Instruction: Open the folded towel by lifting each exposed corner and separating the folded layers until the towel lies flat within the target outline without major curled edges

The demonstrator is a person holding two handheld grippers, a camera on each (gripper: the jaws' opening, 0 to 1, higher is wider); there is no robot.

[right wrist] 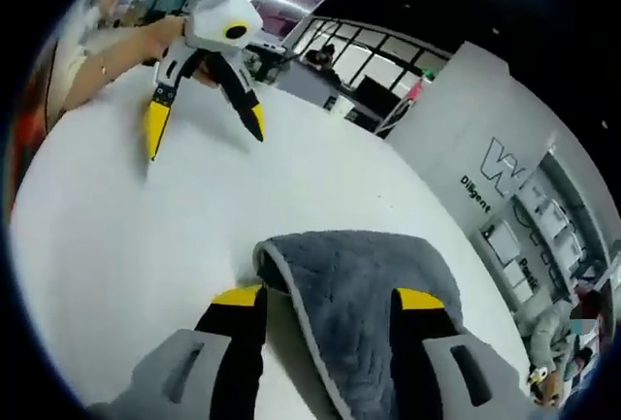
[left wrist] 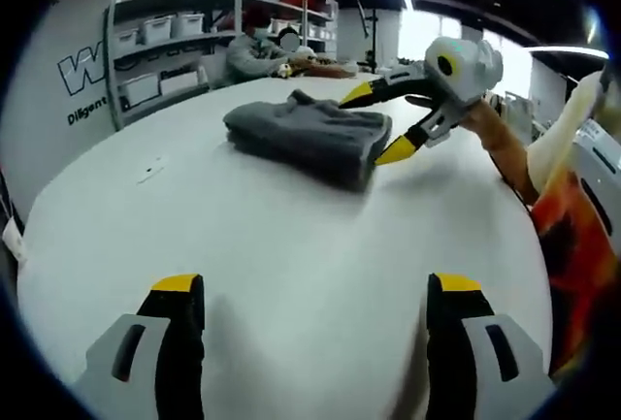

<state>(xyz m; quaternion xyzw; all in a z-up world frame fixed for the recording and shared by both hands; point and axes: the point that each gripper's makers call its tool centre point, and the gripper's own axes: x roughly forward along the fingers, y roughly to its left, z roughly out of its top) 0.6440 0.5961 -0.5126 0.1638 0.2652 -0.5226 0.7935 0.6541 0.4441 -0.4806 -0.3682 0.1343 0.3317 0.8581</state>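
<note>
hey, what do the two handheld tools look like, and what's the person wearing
Both the left tool and right tool have a white-grey body, black jaws with yellow tips, and a round yellow-ringed lens. The person wears an orange patterned garment.

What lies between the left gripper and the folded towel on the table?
Nothing: in the left gripper view, bare white table runs from the open left gripper up to the grey towel. The right gripper reaches the towel from the far side.

Lab or workshop: storage shelves (left wrist: 160, 56) with bins, wall lettering (right wrist: 490, 173).
</note>
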